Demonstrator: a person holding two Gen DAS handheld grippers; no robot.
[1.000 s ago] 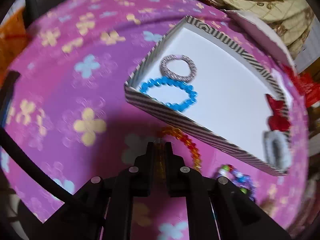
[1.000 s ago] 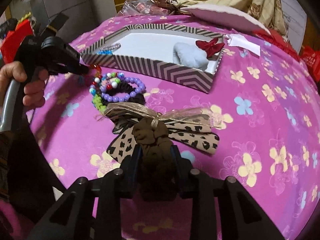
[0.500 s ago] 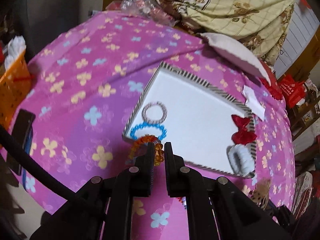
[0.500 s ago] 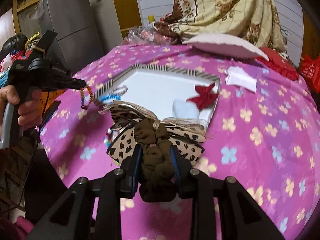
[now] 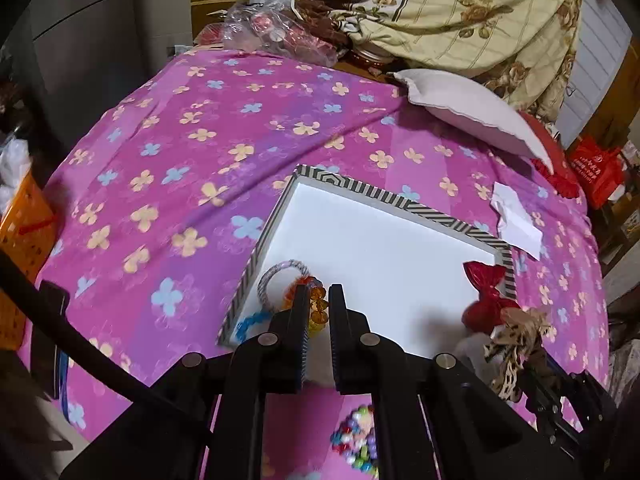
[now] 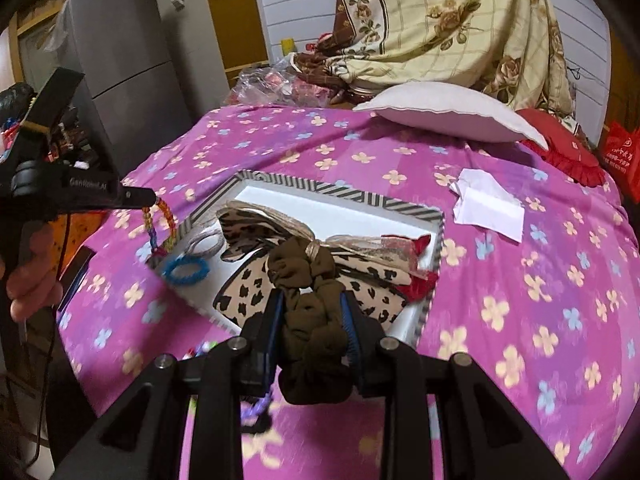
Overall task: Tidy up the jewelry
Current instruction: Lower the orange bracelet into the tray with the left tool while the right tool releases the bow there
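A striped box with a white floor [image 5: 380,256] lies on the pink flowered cloth; it also shows in the right wrist view [image 6: 340,194]. My left gripper [image 5: 318,300] is shut on an orange bead bracelet [image 5: 314,302], which hangs over the box's near left corner [image 6: 162,220]. A grey ring [image 5: 280,278], a blue bracelet [image 5: 250,322] and a red bow [image 5: 486,284] lie in the box. My right gripper [image 6: 312,304] is shut on a brown scrunchie [image 6: 310,316] with a leopard-print bow [image 6: 256,236], held above the box.
Multicoloured bead bracelets [image 5: 358,444] lie on the cloth in front of the box. A white pillow [image 5: 472,116], a red cushion [image 6: 560,152] and folded white paper [image 5: 516,220] lie behind and right. An orange basket [image 5: 20,252] stands off the left edge.
Both grippers have risen and moved forward over the box. The orange bracelet was lifted off the cloth and the leopard bow was carried from the cloth to above the box.
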